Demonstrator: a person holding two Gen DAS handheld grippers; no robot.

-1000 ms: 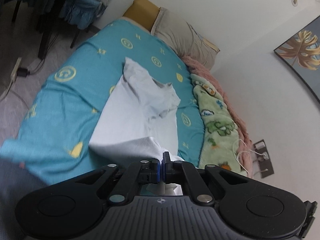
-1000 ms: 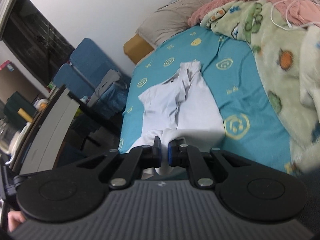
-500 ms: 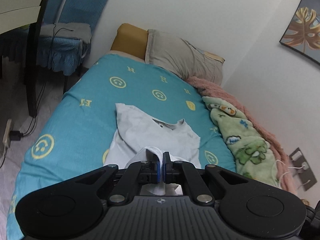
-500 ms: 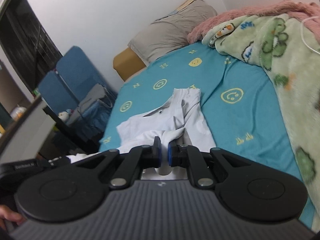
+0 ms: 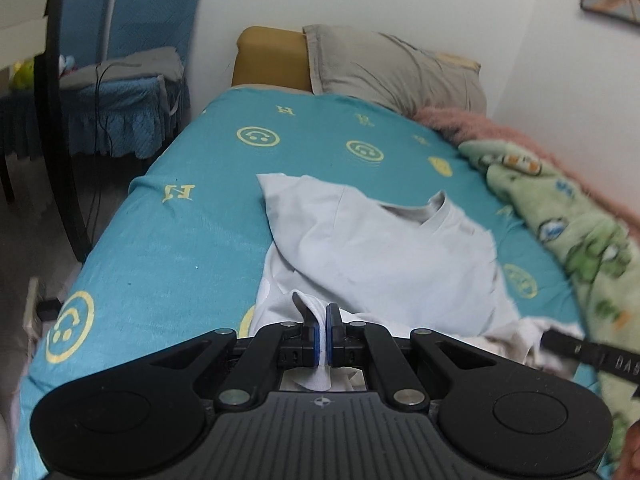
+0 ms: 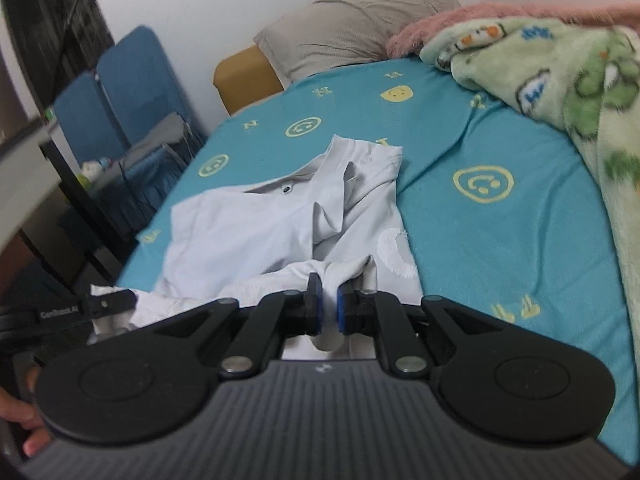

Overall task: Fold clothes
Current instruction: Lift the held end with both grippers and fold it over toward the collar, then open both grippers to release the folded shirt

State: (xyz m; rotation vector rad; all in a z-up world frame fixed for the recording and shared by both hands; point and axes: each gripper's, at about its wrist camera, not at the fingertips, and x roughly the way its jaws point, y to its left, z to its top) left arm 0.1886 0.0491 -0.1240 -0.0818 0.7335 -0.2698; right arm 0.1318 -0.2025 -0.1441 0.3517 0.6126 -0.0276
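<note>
A white shirt (image 5: 384, 248) is pinched by both grippers on the bed (image 5: 192, 216).

In the left wrist view, the left gripper (image 5: 323, 332) is closed tight on a white fold at 6 o'clock, with the shirt spread toward 12 and a chair (image 5: 120, 92) seen at 10 o'clock. In the right wrist view, the right gripper (image 6: 325, 312) is clamped, nearly closed, on a bunched fold; a pillow (image 6: 352, 28) is seen at 12 o'clock and a green blanket (image 6: 560, 84) at 2 o'clock.
</note>
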